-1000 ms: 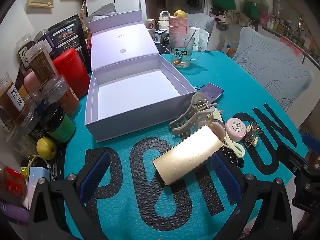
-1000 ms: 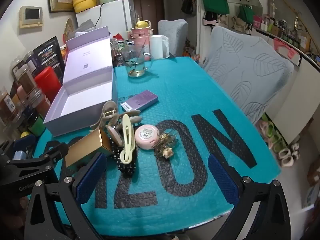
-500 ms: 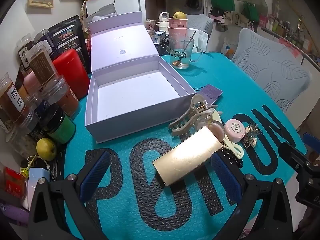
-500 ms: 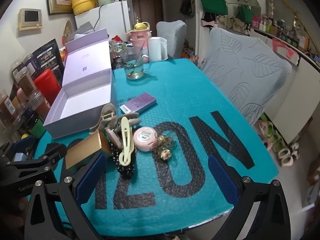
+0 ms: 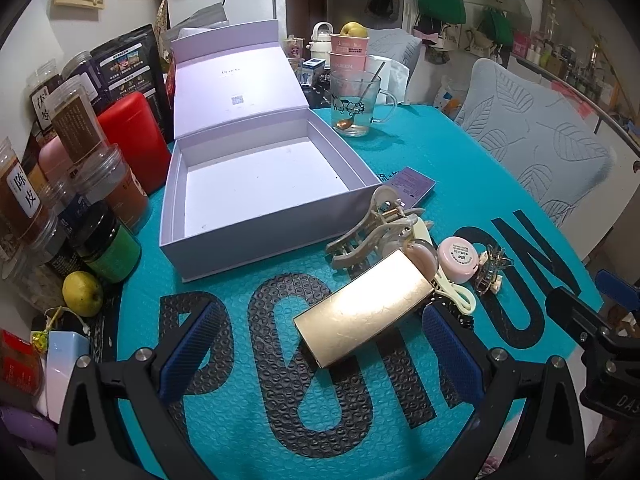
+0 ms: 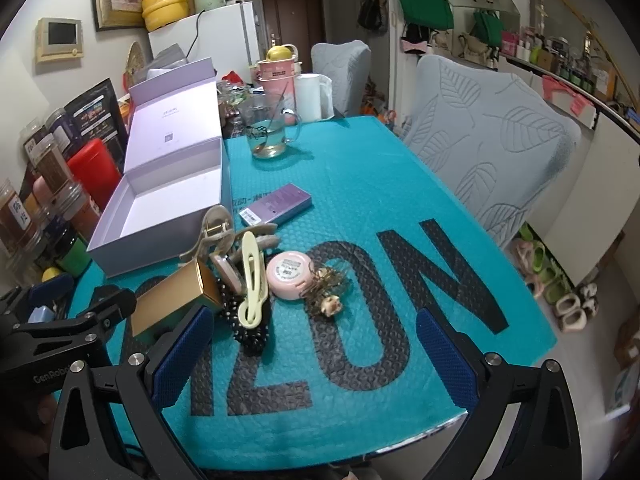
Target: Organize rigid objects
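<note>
An open lilac box [image 5: 256, 184] [image 6: 160, 204] stands empty on the teal mat, lid raised behind it. Beside it lies a pile: a gold rectangular case [image 5: 362, 312] [image 6: 172, 300], a beige claw clip [image 5: 372, 232] [image 6: 216, 228], a cream hair clip [image 6: 252, 280], a pink round compact [image 5: 458, 260] [image 6: 290, 274], a black dotted piece [image 6: 248, 328], a small gold ornament clip [image 5: 490, 270] [image 6: 326, 294] and a flat purple box [image 5: 412, 184] [image 6: 280, 204]. My left gripper [image 5: 320, 354] is open, low, just before the gold case. My right gripper [image 6: 316, 354] is open, empty, near the pile.
Jars, a red canister [image 5: 134, 140] and a yellow fruit [image 5: 82, 294] crowd the table's left edge. A glass mug with a spoon [image 5: 356, 108] [image 6: 270, 132] stands behind the box. A covered chair [image 6: 488, 140] sits to the right. The table's front edge is close below.
Both views have shifted only slightly; the pile sits a little nearer in the right wrist view. Nothing was grasped or moved on the table.
</note>
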Tool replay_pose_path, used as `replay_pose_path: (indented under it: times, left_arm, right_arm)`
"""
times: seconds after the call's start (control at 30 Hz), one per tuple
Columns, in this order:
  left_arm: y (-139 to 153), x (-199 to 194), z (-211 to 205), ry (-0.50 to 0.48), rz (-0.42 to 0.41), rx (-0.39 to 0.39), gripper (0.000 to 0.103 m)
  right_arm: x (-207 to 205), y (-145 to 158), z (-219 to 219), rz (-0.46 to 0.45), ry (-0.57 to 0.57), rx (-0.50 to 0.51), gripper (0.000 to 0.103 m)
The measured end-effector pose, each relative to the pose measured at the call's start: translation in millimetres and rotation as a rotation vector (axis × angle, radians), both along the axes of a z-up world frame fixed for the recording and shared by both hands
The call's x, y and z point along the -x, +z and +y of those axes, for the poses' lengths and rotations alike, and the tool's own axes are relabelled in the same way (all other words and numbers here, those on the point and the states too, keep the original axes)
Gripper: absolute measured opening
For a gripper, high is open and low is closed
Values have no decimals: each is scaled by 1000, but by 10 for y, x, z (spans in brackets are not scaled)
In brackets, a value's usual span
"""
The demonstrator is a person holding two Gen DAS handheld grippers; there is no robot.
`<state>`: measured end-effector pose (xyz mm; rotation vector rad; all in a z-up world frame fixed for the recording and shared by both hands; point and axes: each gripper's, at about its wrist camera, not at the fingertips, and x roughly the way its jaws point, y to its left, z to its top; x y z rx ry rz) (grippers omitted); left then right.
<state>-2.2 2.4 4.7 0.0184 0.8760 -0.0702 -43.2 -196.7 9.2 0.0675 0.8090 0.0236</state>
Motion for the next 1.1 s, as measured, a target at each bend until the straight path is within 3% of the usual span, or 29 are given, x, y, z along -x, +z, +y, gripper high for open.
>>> replay_pose_path:
  times: [1.1]
  left_arm:
    - [20,54,15,5,-4,-2,103]
  right_arm:
    - [51,8,-22,-7,-15,-10,103]
